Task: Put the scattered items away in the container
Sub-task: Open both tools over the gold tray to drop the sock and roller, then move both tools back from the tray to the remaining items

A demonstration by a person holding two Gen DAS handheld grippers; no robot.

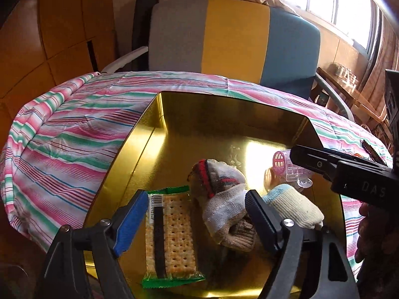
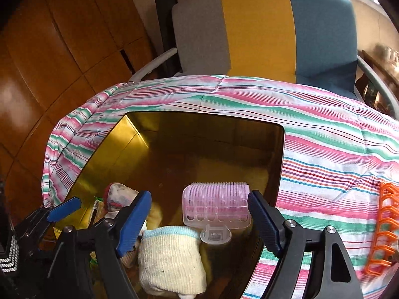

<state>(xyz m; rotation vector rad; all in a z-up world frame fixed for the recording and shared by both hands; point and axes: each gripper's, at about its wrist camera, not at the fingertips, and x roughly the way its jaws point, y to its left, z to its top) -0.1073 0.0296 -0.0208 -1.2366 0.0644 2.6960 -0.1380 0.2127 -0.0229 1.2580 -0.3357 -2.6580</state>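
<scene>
A gold container (image 1: 139,134) sits on a striped cloth. On its floor lie a cracker packet (image 1: 172,234), a red-trimmed sock (image 1: 219,174), a cream sock with a blue cuff (image 1: 294,204) and a pink hair roller (image 1: 286,164). My left gripper (image 1: 197,199) is open above the packet and socks, touching none of them. In the right wrist view my right gripper (image 2: 199,196) is open around the pink roller (image 2: 217,204), which rests in the container (image 2: 119,137) beside the cream sock (image 2: 172,256), with a gap at the left pad.
An orange plastic clip rack (image 2: 384,226) lies on the striped cloth (image 2: 324,134) right of the container. A grey, yellow and blue chair (image 1: 234,37) stands behind the table. Wood panelling (image 1: 49,25) is on the left.
</scene>
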